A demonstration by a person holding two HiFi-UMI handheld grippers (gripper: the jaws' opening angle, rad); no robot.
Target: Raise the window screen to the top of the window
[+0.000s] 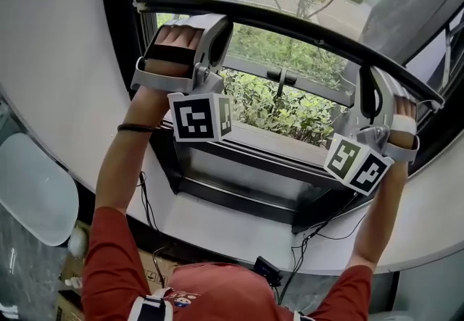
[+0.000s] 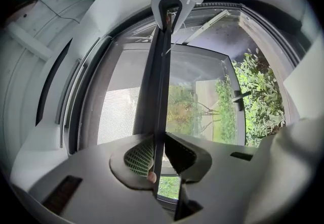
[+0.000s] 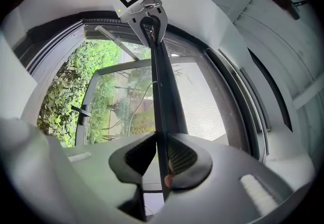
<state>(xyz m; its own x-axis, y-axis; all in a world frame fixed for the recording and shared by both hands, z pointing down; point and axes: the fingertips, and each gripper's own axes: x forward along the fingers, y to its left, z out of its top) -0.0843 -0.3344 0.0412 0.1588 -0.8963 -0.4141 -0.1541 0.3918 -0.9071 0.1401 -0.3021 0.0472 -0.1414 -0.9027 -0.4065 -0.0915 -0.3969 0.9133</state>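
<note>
Window screen bar (image 1: 290, 26), a dark slim rail, spans the window opening from the left side of the frame to the right, well above the sill (image 1: 268, 142). Its long axis runs across the window's width. The screen's grey mesh (image 2: 121, 112) lies on the side of the bar away from the sill.

Both forearms reach up and forward, red sleeves at the shoulders and a dark band (image 1: 134, 127) on the left wrist. The left gripper (image 1: 217, 19) meets the bar near its left end and the right gripper (image 1: 366, 84) near its right end. Each gripper's marker cube faces back toward the person. In the left gripper view the jaws are clamped on the bar's thin edge, the ribbed pads (image 2: 139, 157) pressing it. The right gripper view shows those jaws clamped on the bar in the same way.

Below the bar, a dark window handle (image 1: 281, 80) stands against green shrubs (image 1: 290, 109) outside. Black cables (image 1: 304, 240) hang under the sill's front edge.
</note>
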